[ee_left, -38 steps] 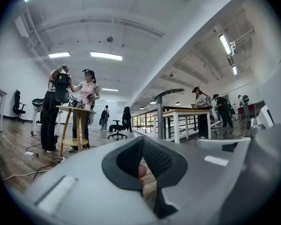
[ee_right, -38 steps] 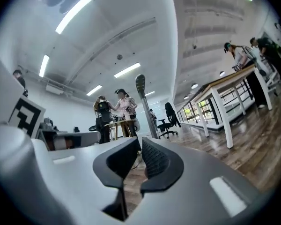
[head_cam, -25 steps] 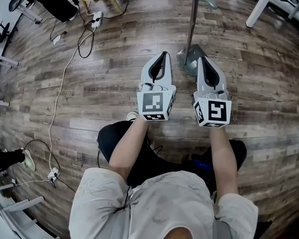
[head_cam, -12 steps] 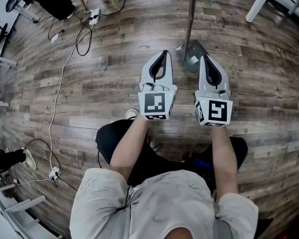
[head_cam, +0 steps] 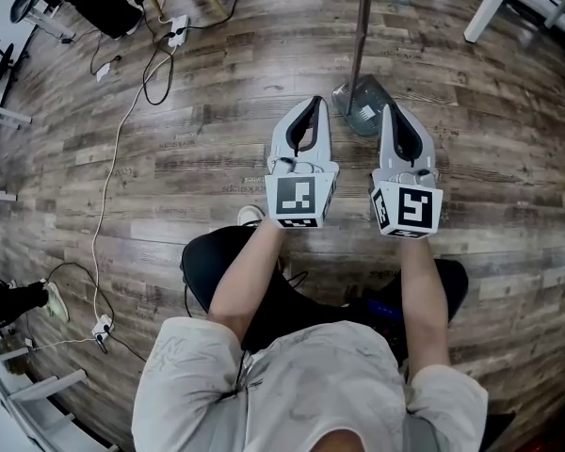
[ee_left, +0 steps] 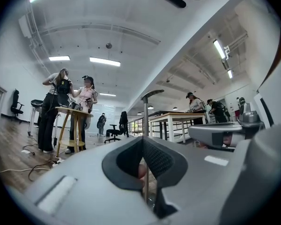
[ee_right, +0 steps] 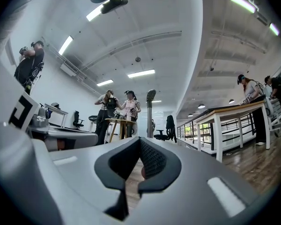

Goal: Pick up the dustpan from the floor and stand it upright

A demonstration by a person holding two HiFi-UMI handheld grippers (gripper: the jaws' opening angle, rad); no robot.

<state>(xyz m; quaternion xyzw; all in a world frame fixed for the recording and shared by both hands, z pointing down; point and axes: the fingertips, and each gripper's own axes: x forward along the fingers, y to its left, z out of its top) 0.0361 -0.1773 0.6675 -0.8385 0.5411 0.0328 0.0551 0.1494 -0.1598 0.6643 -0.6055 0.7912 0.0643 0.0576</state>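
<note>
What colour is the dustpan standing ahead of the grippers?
Grey: the dustpan has a grey pan and pole, clearest in the head view.

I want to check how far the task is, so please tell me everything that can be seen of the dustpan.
The dustpan is grey and looks like plastic or metal. Its small scoop rests on the wooden floor. A thin, straight metal-looking pole rises from the scoop and ends in a curved grip. It stands upright by itself. It is just ahead of the left hand-held gripper and the right hand-held gripper. Both are shut and neither one holds it.
</note>
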